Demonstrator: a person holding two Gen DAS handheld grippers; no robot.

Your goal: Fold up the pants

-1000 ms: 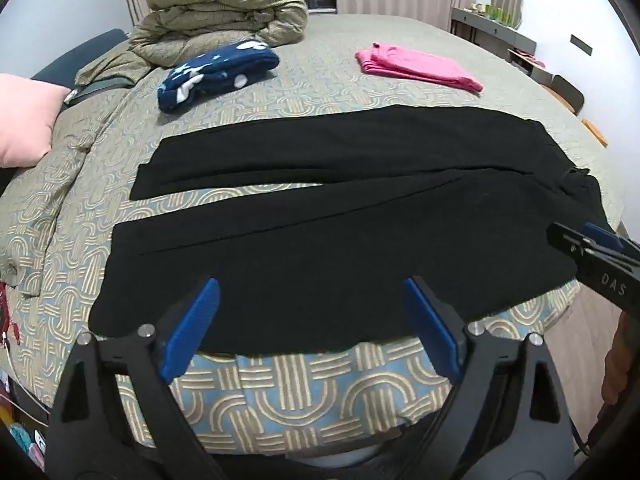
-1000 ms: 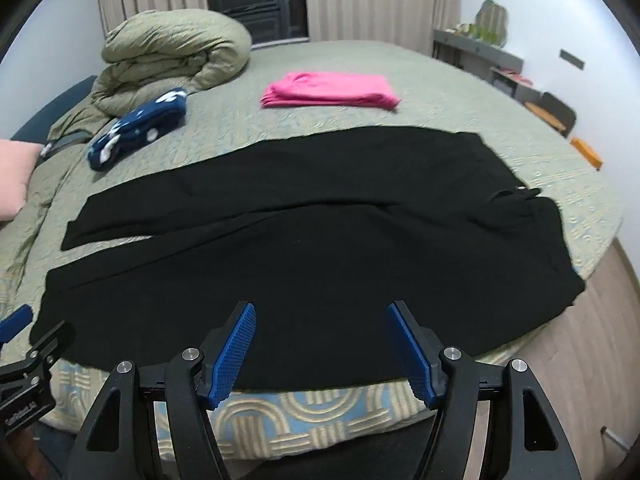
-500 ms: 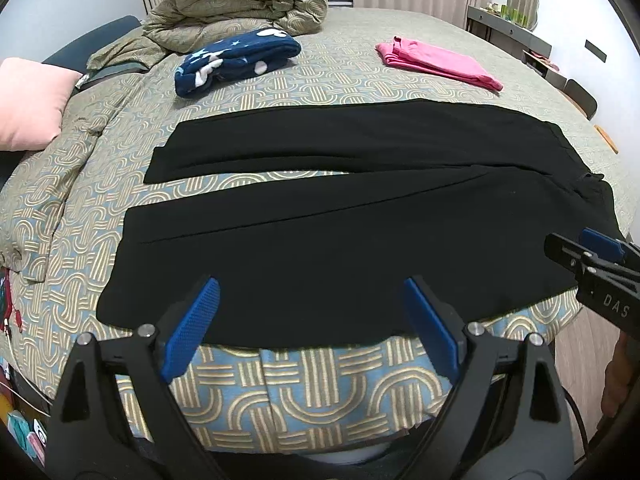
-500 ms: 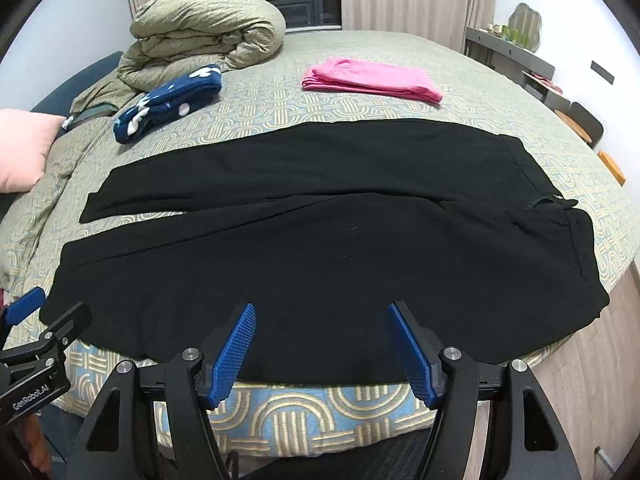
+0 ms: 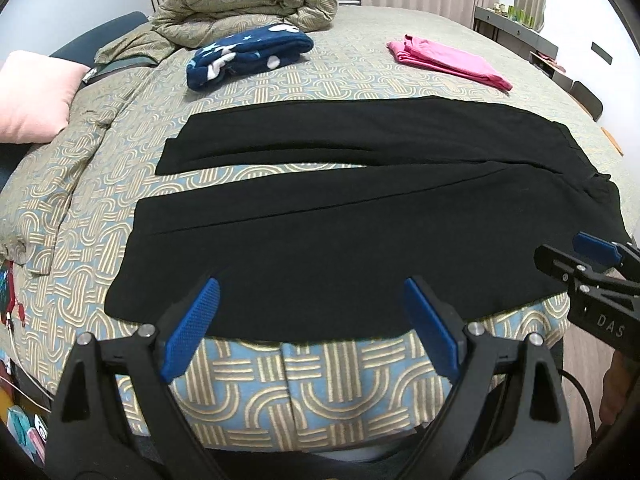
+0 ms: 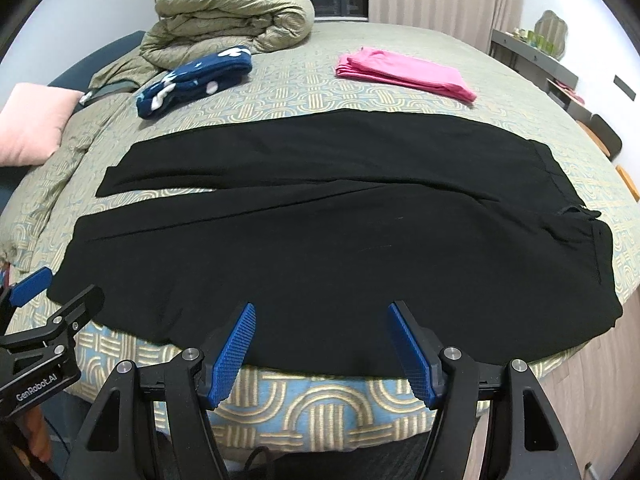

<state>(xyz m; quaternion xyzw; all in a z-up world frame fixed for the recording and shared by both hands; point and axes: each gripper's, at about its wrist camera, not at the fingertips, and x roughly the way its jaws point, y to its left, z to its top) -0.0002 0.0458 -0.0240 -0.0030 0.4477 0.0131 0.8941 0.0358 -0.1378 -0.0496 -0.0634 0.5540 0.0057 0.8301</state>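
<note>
A bedroom, curtains drawn at the far wall, and a wide bed (image 6: 360,92) under a cover patterned with gold arches on blue-grey. At the bed's 11 o'clock sits a rolled olive duvet (image 6: 236,12), with a navy bundle with white spots (image 6: 192,80) just in front of it. A pink pillow (image 6: 32,120) lies off at 9 o'clock, and a folded pink garment (image 6: 404,72) rests toward 1 o'clock.

The black pants (image 6: 320,232) lie spread flat across the near half of the bed, waistband at 3 o'clock, the two legs running out toward 9 o'clock with a wedge of bedcover showing between them. Their near edge lies along the bed's front edge.

The left gripper (image 5: 312,320) hovers above the near leg's lower edge, its blue fingers (image 5: 192,332) released and spread wide, nothing between them. The right gripper (image 6: 322,344) hangs over the near edge toward the waist end, its fingers (image 6: 234,348) likewise spread apart and empty. Neither touches the fabric, as far as I can see.
</note>
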